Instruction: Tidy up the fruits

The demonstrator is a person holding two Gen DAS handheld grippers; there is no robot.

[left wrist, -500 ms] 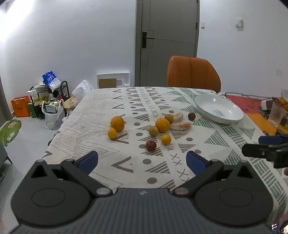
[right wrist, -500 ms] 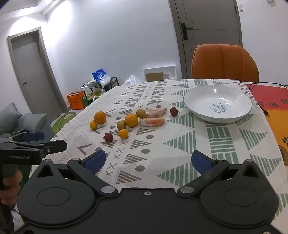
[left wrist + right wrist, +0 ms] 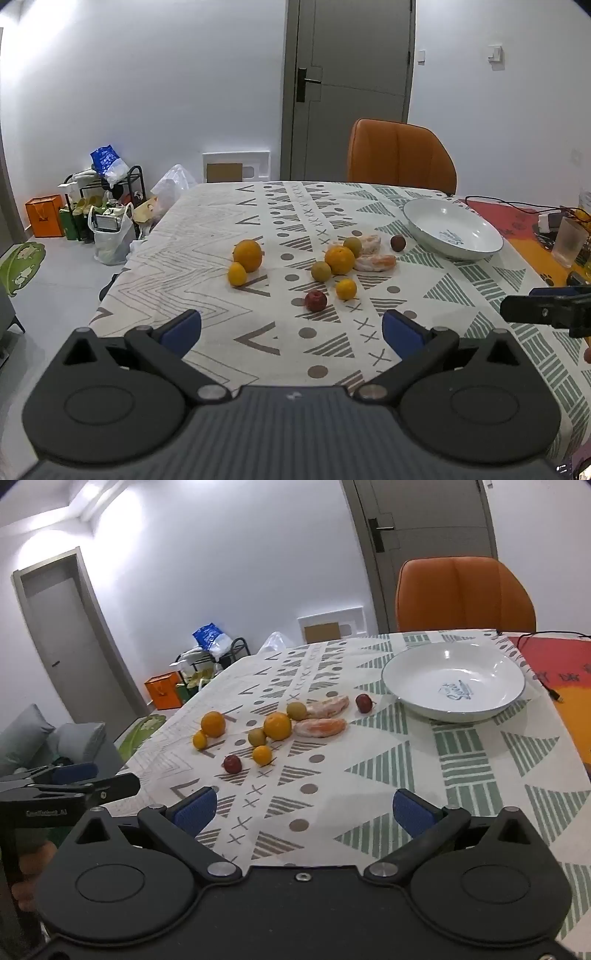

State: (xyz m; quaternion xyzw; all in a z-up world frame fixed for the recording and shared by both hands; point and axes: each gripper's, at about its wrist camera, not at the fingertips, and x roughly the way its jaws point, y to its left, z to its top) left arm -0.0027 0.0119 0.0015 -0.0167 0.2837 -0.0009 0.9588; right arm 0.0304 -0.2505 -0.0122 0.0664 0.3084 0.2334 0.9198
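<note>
Orange, yellow-green and dark red fruits (image 3: 332,264) lie loose in a cluster at mid-table on a patterned tablecloth (image 3: 221,236): two large oranges (image 3: 248,254), smaller yellow citrus, two dull green rounds, two glossy red fruits (image 3: 315,300) and two peeled, pale-pithed orange segments (image 3: 320,726). Right of the cluster, apart from it, stands a shallow white glazed bowl (image 3: 406,690) holding no fruit. Left gripper (image 3: 291,330) and right gripper (image 3: 303,808), matte black with blue pads, hover over the near table edge, jaws spread wide, gripping nothing. An orange padded chair (image 3: 400,155) stands at the far side.
</note>
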